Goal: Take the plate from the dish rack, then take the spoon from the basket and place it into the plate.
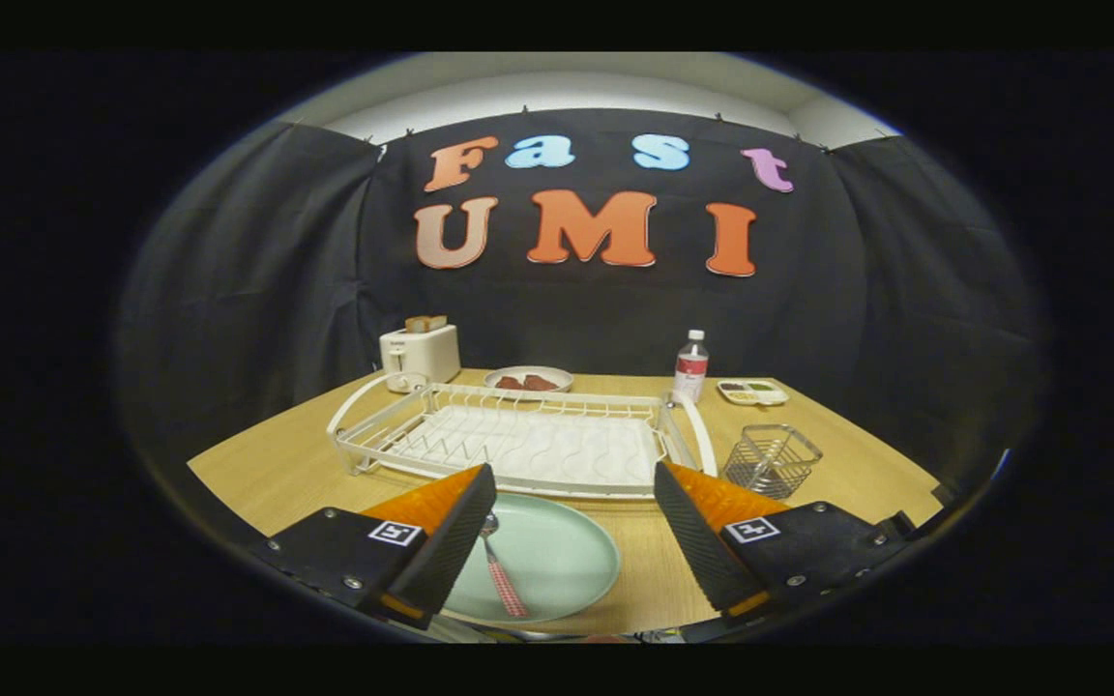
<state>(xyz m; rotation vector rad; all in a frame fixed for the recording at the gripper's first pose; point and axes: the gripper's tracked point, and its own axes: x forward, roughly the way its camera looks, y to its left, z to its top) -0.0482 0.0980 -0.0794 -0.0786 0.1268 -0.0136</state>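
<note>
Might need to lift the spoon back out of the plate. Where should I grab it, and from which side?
Grip the spoon on its patterned handle near mid-length, coming straight down from above. It lies flat in the green plate, bowl toward the dish rack, handle toward the camera, so close the fingers across the handle's narrow width. The gripper is open now, holding nothing.

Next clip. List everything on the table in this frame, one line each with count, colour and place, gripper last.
plate: one, pale green, on the table between the fingers, nearer than the dish rack
spoon: one, metal bowl, red patterned handle, lying in the plate
dish rack: one, white, mid-table, empty
basket: one, wire, right of the rack
toaster: one, white, far left, bread in its slot
far plate: one, white, brown food on it, behind the rack
bottle: one, clear, red label
small tray: one, white, beside the bottle
table: one, wood
gripper: one, fingers open, holding nothing
</note>
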